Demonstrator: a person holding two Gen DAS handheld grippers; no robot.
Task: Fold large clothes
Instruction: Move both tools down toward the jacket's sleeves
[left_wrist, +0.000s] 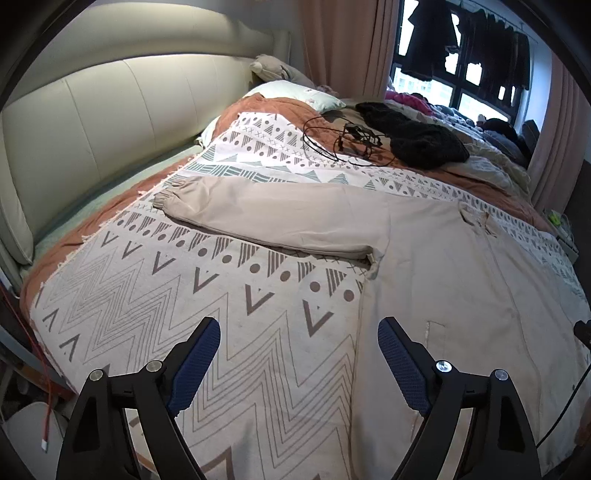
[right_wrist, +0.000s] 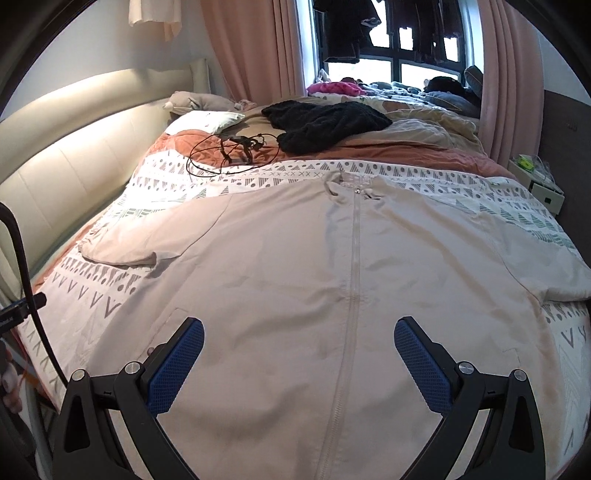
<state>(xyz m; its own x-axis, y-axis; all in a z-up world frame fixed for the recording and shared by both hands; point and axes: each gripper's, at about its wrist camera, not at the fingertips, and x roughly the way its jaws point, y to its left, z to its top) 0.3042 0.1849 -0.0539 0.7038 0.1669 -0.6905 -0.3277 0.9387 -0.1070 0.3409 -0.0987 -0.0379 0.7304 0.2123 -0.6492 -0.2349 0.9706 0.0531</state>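
Beige zip-front jacket (right_wrist: 295, 266), spread flat and face up on the bed, zipper closed and running straight away from the right tool (right_wrist: 299, 332) up to the collar at the far end. Fabric mostly smooth, light creases. Hem end lies under and between that tool's open jaws. One sleeve stretched out sideways ahead of the left tool (left_wrist: 299, 332), elastic cuff at its tip; jacket's side edge runs just by that tool's right finger.

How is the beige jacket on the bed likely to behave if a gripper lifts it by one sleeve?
The jacket is probably floppy: it lies flat with soft creases. It looks thin, so likely light. The sleeve would likely rise first, the body dragging behind across the blanket.
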